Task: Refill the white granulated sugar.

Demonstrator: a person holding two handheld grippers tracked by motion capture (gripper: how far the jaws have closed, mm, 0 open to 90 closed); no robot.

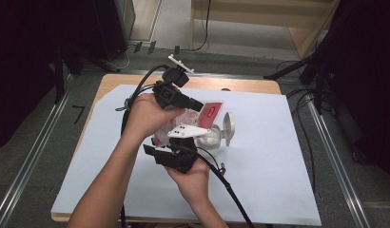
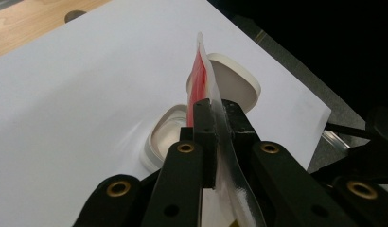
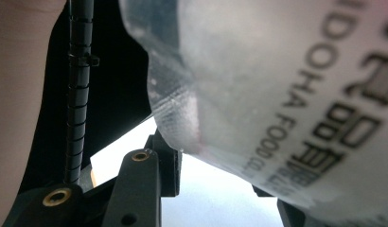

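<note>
Red-and-clear plastic, a sealed food pouch (image 1: 209, 114), hung near the middle of the high view, just above a white tub (image 1: 208, 138) with its hinged lid (image 1: 228, 127) thrown open to the right. My left tool (image 2: 216, 111) was clamped shut on the pouch's edge; in the left gripper view the film ran straight up between the jaws, with the tub directly behind it. My right tool (image 1: 181, 151) sat at the pouch's lower side. In the right gripper view the printed film lay close over the lens, between the jaws, but I could not tell whether the pads pressed on it.

I judged the risk to be the film itself: slick and thin, it could slide out of the left grip if I pulled the two tools apart at an angle, or tear unevenly and spill outside the tub. A sideways tug could also nudge the light tub along the white sheet (image 1: 259, 166).

Room was good on the right and lower right of the high view, where the sheet lay bare. Toward the upper left the wooden counter (image 1: 114, 81) edge was near, and both cables crowded the centre.
</note>
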